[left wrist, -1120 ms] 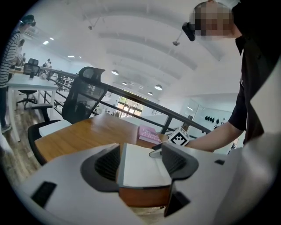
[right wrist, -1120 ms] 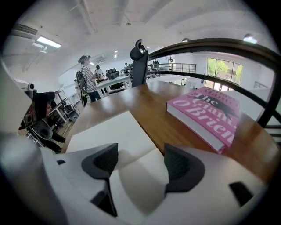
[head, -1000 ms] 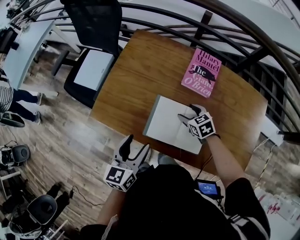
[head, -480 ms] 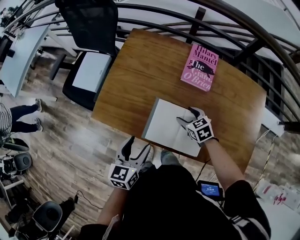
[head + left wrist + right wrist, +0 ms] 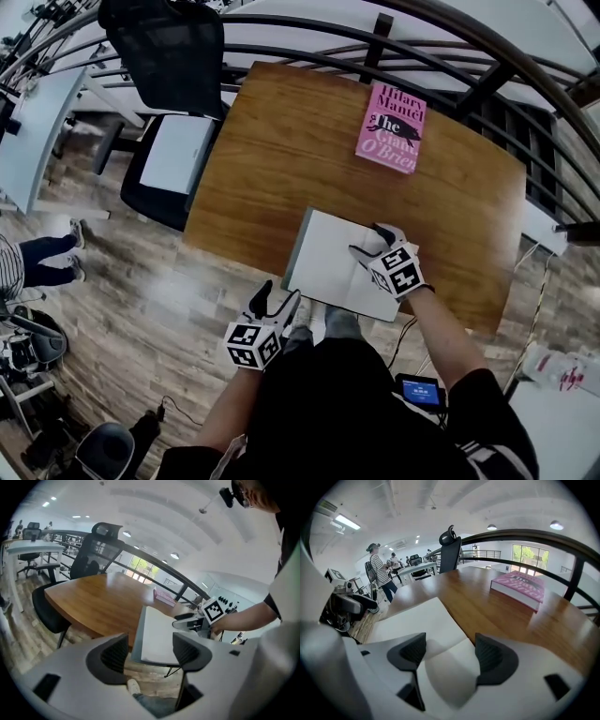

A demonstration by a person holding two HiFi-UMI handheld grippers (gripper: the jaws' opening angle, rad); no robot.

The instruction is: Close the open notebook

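Right gripper (image 5: 372, 241) fingers wide apart, empty, over open notebook (image 5: 323, 253); left gripper (image 5: 277, 293) fingers wide, empty, off the table (image 5: 272, 150)

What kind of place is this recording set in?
Likely an open-plan office: a brown wooden desk beside a black metal railing, a black mesh office chair, and a long white desk nearby.
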